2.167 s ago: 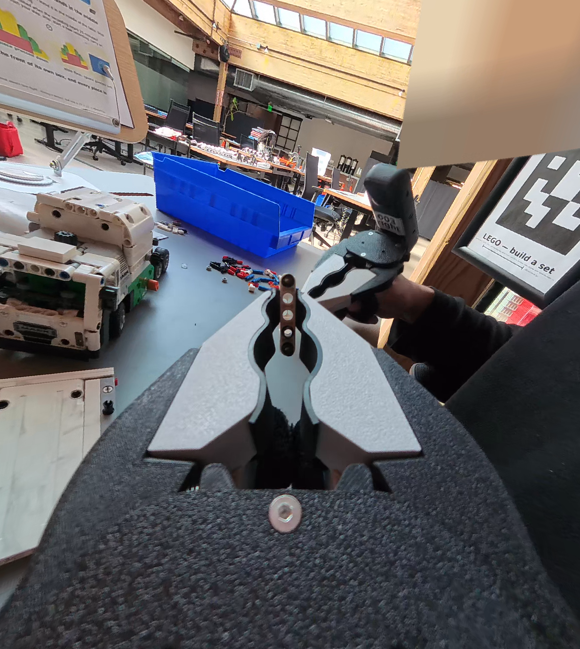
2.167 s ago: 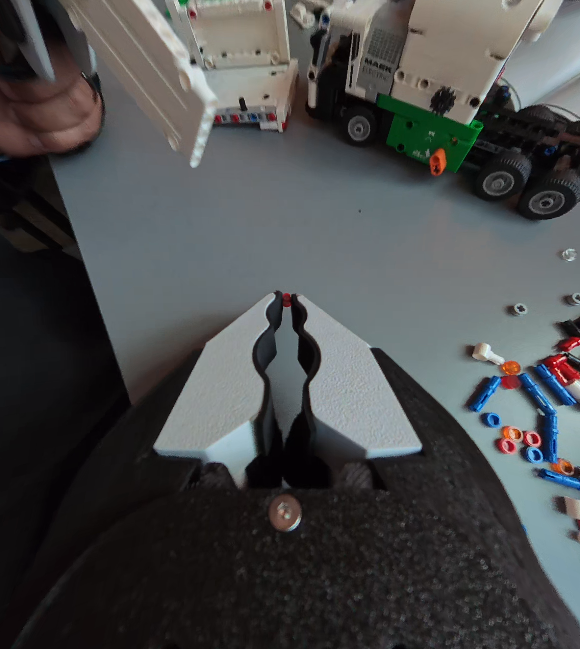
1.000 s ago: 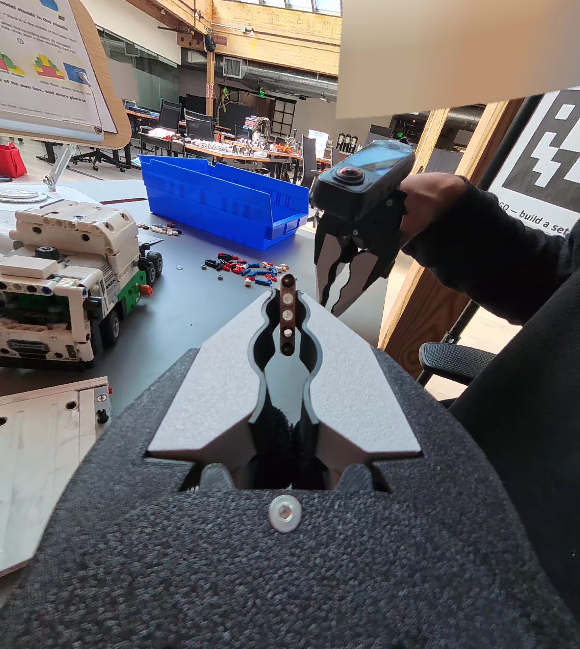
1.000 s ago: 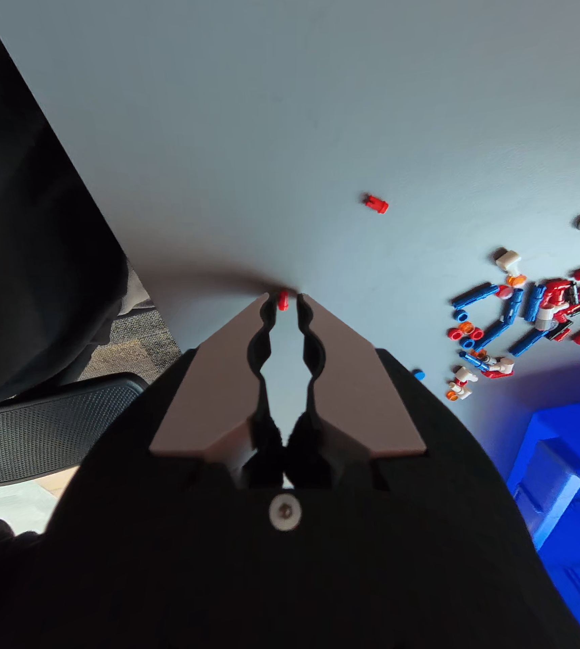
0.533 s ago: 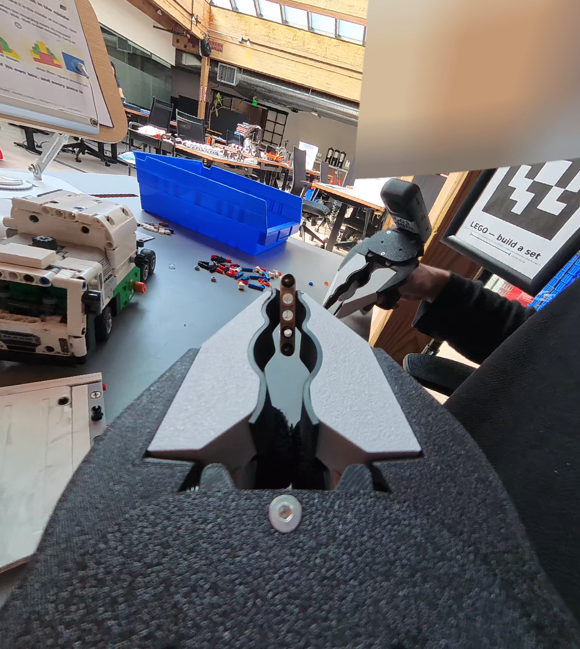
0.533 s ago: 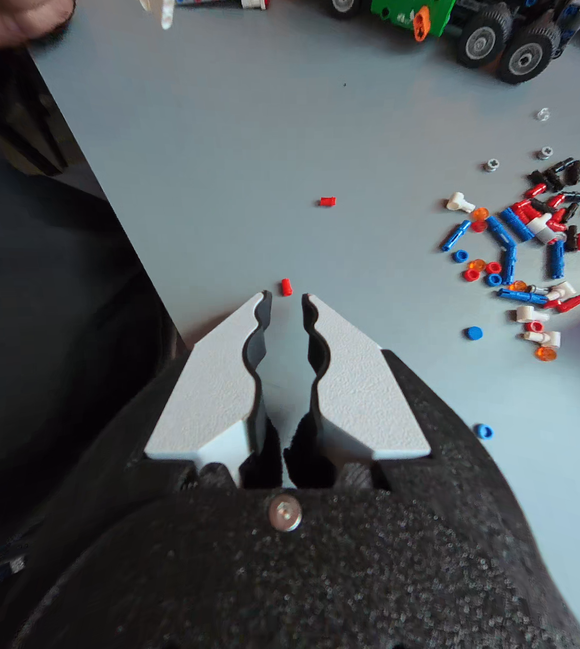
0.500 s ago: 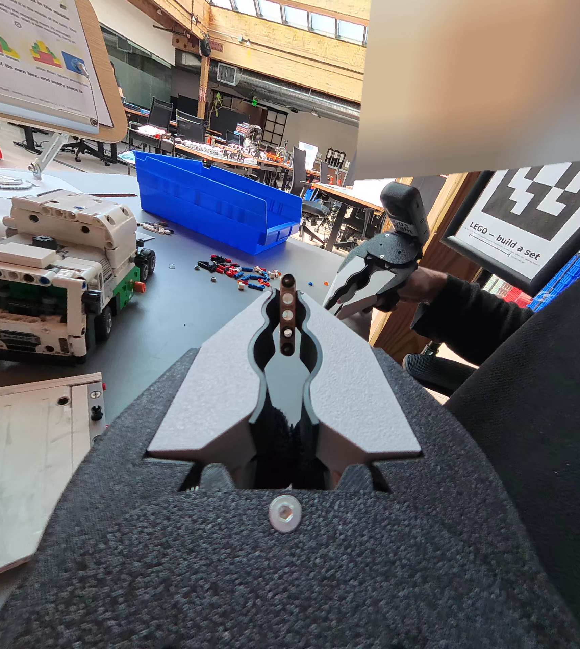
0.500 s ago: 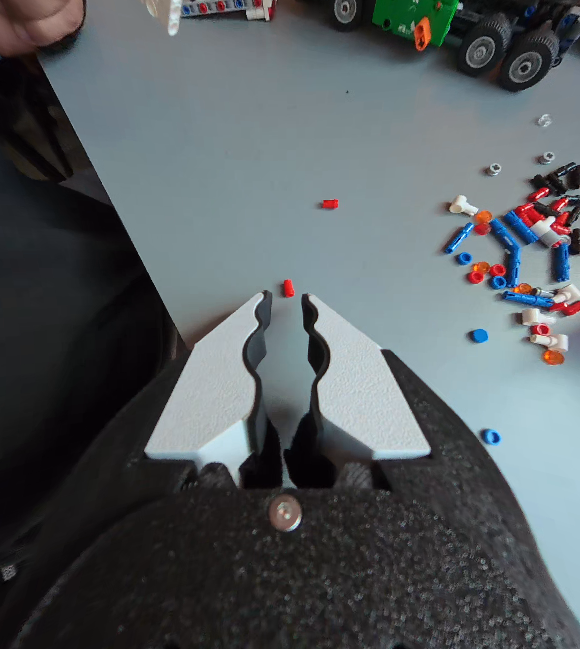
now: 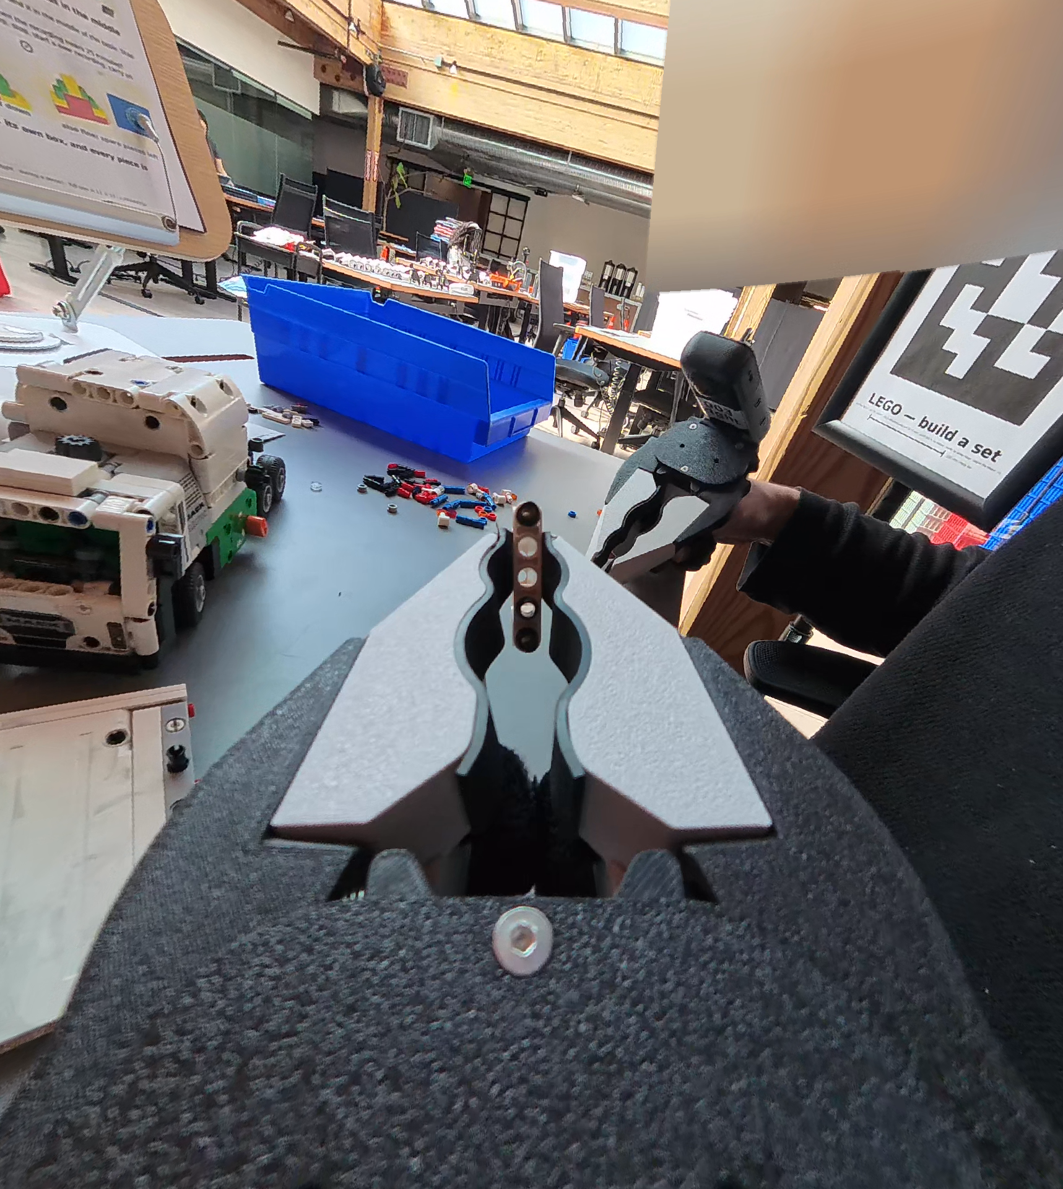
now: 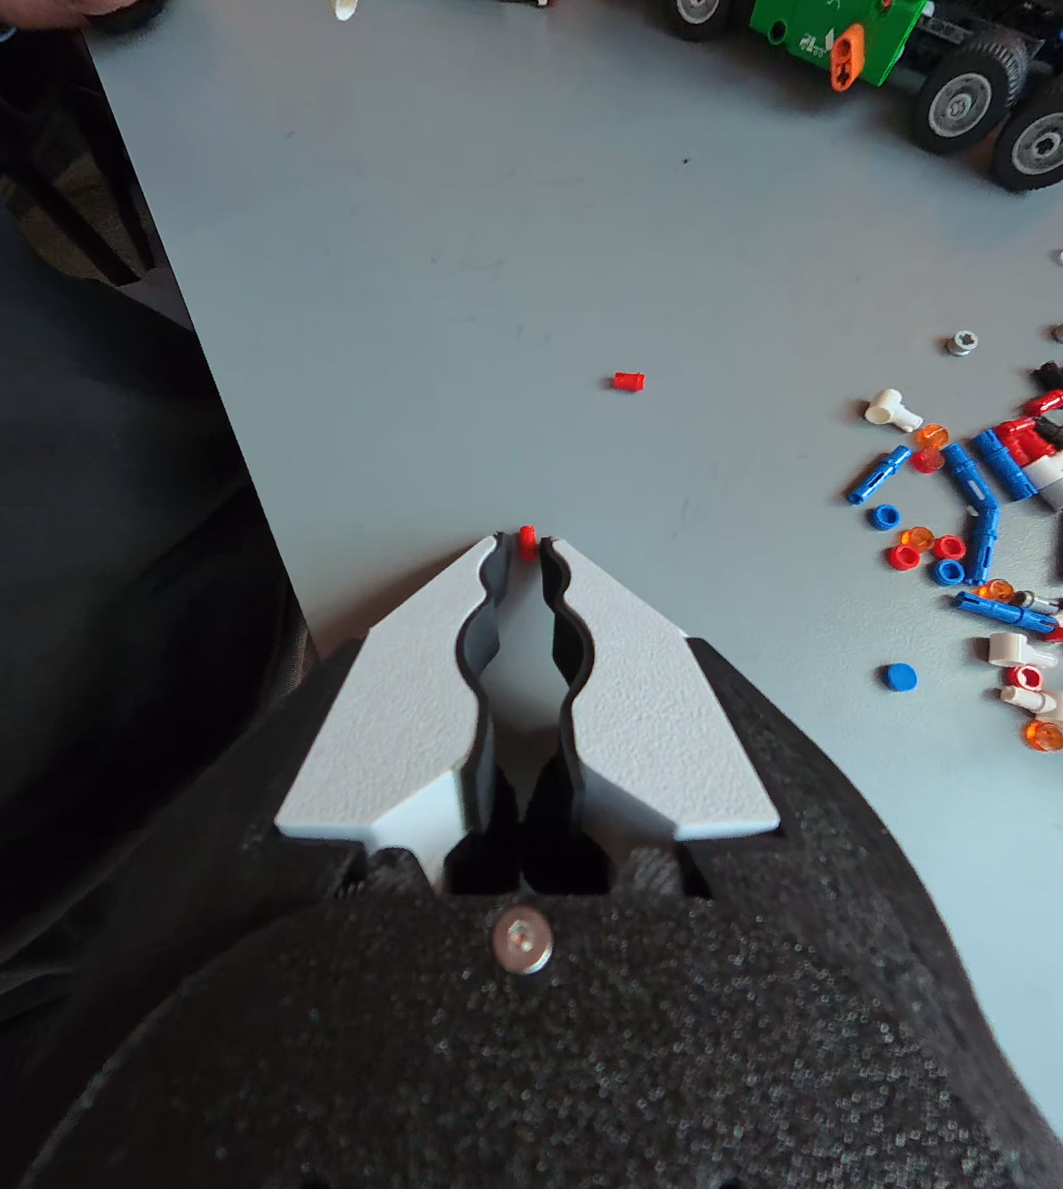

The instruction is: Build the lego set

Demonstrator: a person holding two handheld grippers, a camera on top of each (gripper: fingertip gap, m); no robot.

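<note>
My left gripper (image 9: 527,542) is shut on a slim beam (image 9: 525,579) with a row of holes. The beam stands upright between the fingertips and looks dark brown in this light. My right gripper (image 10: 523,540) is low at the near edge of the grey table (image 10: 451,257). A small red pin (image 10: 526,545) lies between its fingertips, and the jaws stand narrow around it with a thin gap still showing beside the pin. The right gripper also shows in the left wrist view (image 9: 609,560), tips down at the table edge.
A white and green toy truck (image 9: 97,515) stands on the left; its wheels show in the right wrist view (image 10: 966,96). A second red pin (image 10: 628,381) lies alone. A pile of small pins (image 10: 998,515), a blue bin (image 9: 400,373) and a white panel (image 9: 33,836) are nearby. The gap from one gripper's tips to the other's is roughly 20 cm. The white panel (image 9: 33,836) is about 15 cm from my left fingertips and 30 cm from my right.
The right gripper set the red pin on the table and opened behind it half a second ago. Its jaws have now moved forward and narrowed around the pin. The left gripper keeps its beam.
</note>
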